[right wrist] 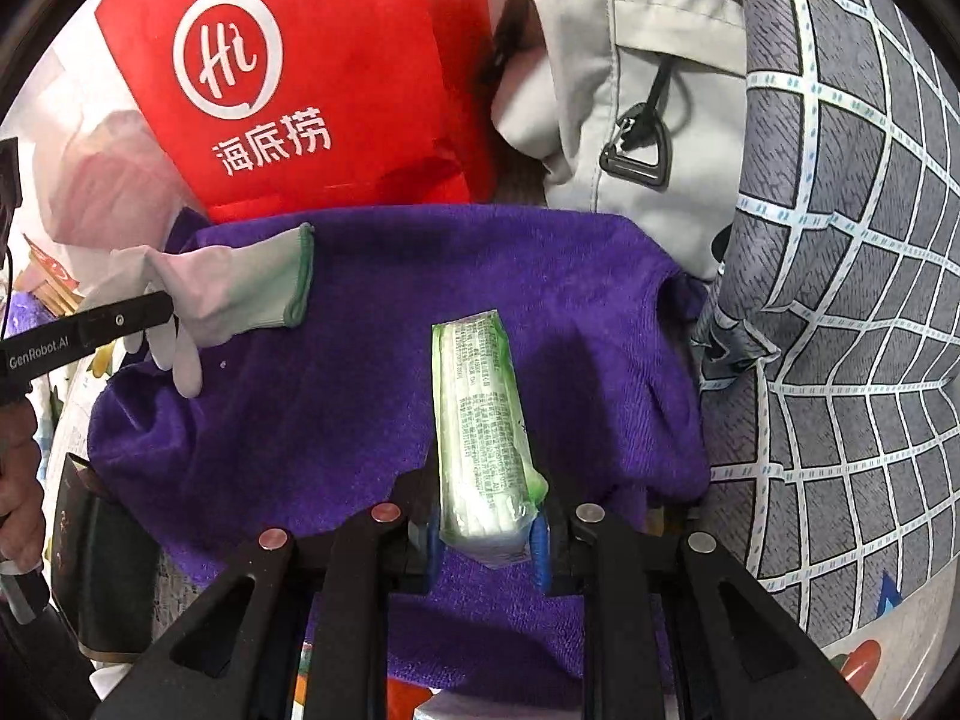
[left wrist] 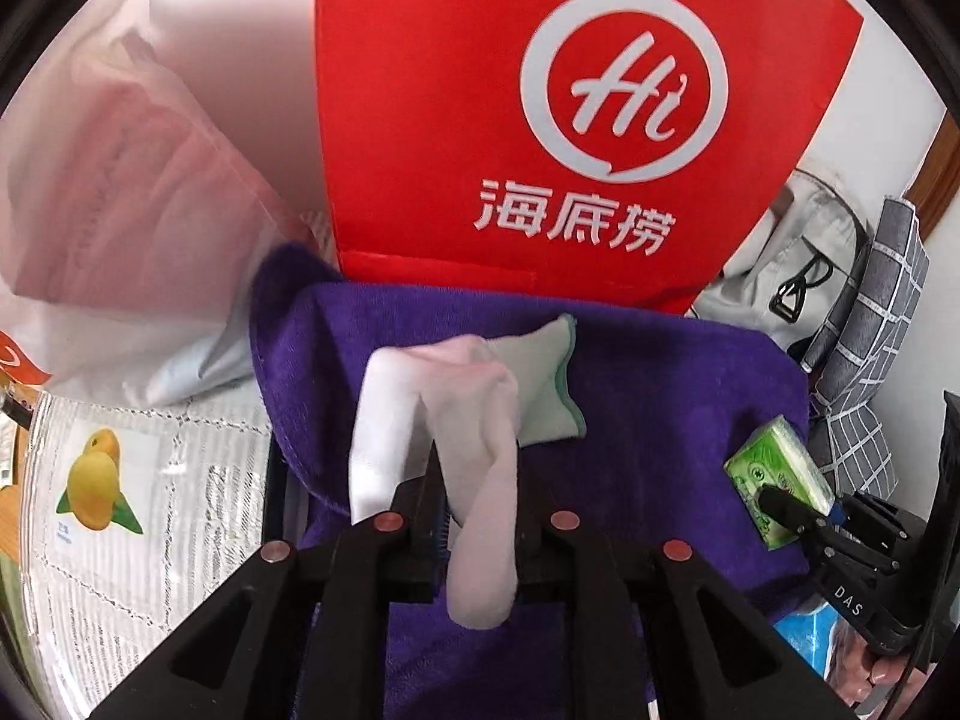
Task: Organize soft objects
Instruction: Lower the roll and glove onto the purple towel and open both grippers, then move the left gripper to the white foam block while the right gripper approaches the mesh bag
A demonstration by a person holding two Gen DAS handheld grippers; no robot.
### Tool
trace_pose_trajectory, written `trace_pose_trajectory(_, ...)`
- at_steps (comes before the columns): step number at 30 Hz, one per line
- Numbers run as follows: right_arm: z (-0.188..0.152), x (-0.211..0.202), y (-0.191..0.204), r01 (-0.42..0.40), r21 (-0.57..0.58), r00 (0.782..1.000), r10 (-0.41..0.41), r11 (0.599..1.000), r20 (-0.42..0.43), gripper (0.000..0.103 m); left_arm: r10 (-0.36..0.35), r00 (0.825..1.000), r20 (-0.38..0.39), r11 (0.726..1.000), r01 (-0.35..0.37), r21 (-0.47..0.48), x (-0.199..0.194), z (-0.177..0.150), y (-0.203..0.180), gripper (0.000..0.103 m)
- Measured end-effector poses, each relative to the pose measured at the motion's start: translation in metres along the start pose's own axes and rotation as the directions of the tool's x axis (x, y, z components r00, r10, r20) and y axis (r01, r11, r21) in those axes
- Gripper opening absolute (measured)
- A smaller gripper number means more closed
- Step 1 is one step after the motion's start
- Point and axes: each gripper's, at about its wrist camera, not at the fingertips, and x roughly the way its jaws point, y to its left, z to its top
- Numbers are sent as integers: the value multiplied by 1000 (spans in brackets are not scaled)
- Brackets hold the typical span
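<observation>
A white glove (left wrist: 480, 384) with a green cuff hangs over a purple towel (left wrist: 660, 384). My left gripper (left wrist: 477, 480) is shut on the glove's palm, and the loose fingers droop below the jaws. In the right wrist view the same glove (right wrist: 240, 288) is at the left, held by the left gripper (right wrist: 159, 306). My right gripper (right wrist: 486, 516) is shut on the near end of a green tissue pack (right wrist: 480, 408), which points away over the purple towel (right wrist: 360, 396). From the left wrist view the tissue pack (left wrist: 774, 456) and right gripper (left wrist: 780, 501) are at the right.
A red paper bag (left wrist: 540, 120) with a white logo stands right behind the towel. A clear plastic bag of pink cloth (left wrist: 120, 180) lies at the left. A grey jacket (right wrist: 630, 120) and grey checked fabric (right wrist: 840, 300) crowd the right. A mango-print sheet (left wrist: 120, 480) lies at front left.
</observation>
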Motion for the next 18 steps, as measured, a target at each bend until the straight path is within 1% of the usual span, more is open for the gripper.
trace_pose_trajectory(1,1,-1,1,2,-3,1000,-2,1000,3,26,-1,1000,-5,1000,1,6,0,0,-1,17)
trace_pose_trajectory(2,2,-1,1,1,-6,1000,-1,1000,8,27,0,1000,-11,1000,1,13,0,-1,-2,25)
trace_pose_trajectory(3,3,-4,2,-1,-10,1000,1,1000,16,35,-1,1000,-14,1000,1,21,-2,-1,-3,34)
trace_pose_trajectory(4,4,-7,4,-1,-14,1000,1,1000,26,46,-4,1000,-10,1000,4,26,-4,-1,-5,39)
trace_pose_trajectory(5,5,-11,4,1,-18,999,0,1000,41,51,-11,1000,-3,999,11,30,-7,0,-8,50)
trace_pose_trajectory(6,5,-17,3,5,-21,998,-4,1000,56,61,-17,1000,2,999,17,36,-10,0,-9,63)
trace_pose_trajectory(7,6,-21,3,9,-23,998,-8,1000,69,63,-23,1000,9,999,22,45,-11,1,-14,67)
trace_pose_trajectory(8,7,-26,4,14,-24,997,-12,1000,81,64,-28,999,22,998,27,54,-16,1,-17,69)
trace_pose_trajectory(9,7,-32,5,13,-24,996,-11,1000,94,64,-35,999,38,998,32,59,-24,1,-19,70)
trace_pose_trajectory(14,6,-68,13,-8,-33,985,14,999,170,66,-77,995,68,995,73,62,-46,-1,-26,70)
trace_pose_trajectory(18,1,-89,24,-23,-61,979,34,998,202,66,-46,994,96,997,39,70,-69,-4,-25,70)
